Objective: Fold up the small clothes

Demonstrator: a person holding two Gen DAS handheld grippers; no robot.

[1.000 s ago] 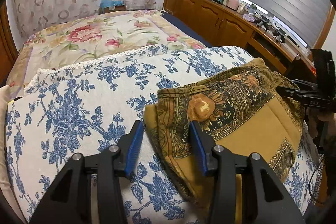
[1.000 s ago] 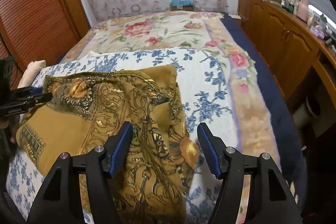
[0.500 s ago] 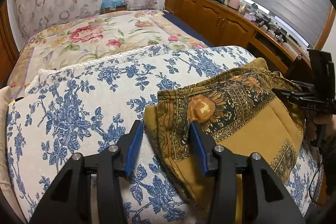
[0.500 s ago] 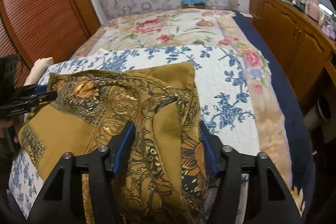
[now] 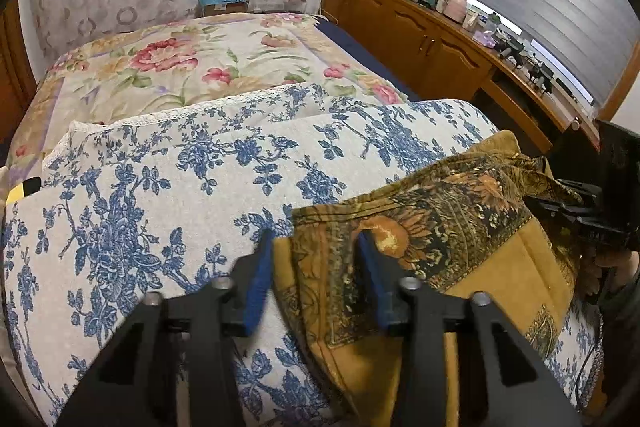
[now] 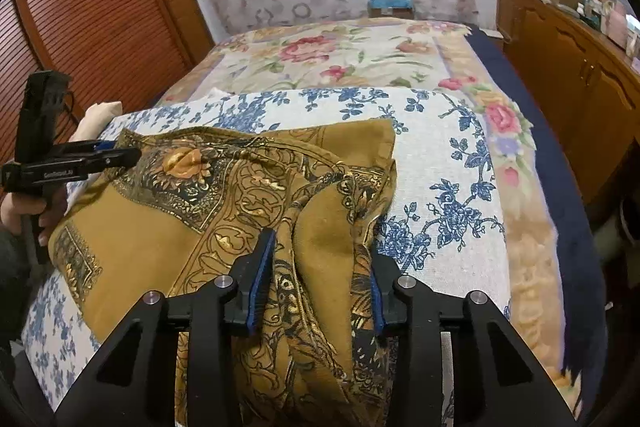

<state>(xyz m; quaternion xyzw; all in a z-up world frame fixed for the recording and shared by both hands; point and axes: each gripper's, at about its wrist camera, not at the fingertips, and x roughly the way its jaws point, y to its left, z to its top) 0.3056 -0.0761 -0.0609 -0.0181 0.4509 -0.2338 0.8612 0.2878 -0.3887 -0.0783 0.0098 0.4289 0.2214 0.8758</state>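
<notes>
A mustard scarf [image 5: 460, 239] with a dark gold floral border lies partly folded on a blue-flowered quilt [image 5: 160, 207]. My left gripper [image 5: 316, 267] straddles the scarf's near left corner. Its jaws are closing, with the hem between the blue pads and not visibly pinched. In the right wrist view the scarf [image 6: 160, 235] is bunched into a ridge on its right side. My right gripper [image 6: 320, 279] is closing on that ridge, and both pads press the folds. Each gripper also shows at the edge of the other's view, held in a hand [image 6: 24, 211].
The quilt [image 6: 440, 155] covers the near end of a bed, with a rose-patterned blanket [image 5: 180, 67] beyond it. Wooden cabinets [image 5: 420, 39] with clutter on top run along the right. A slatted wooden door [image 6: 80, 7] stands on the left.
The right jaws narrowed from wide apart onto the scarf's right side, gathering it into a ridge. The left jaws narrowed slightly around the scarf's corner. Neither hand shifted much.
</notes>
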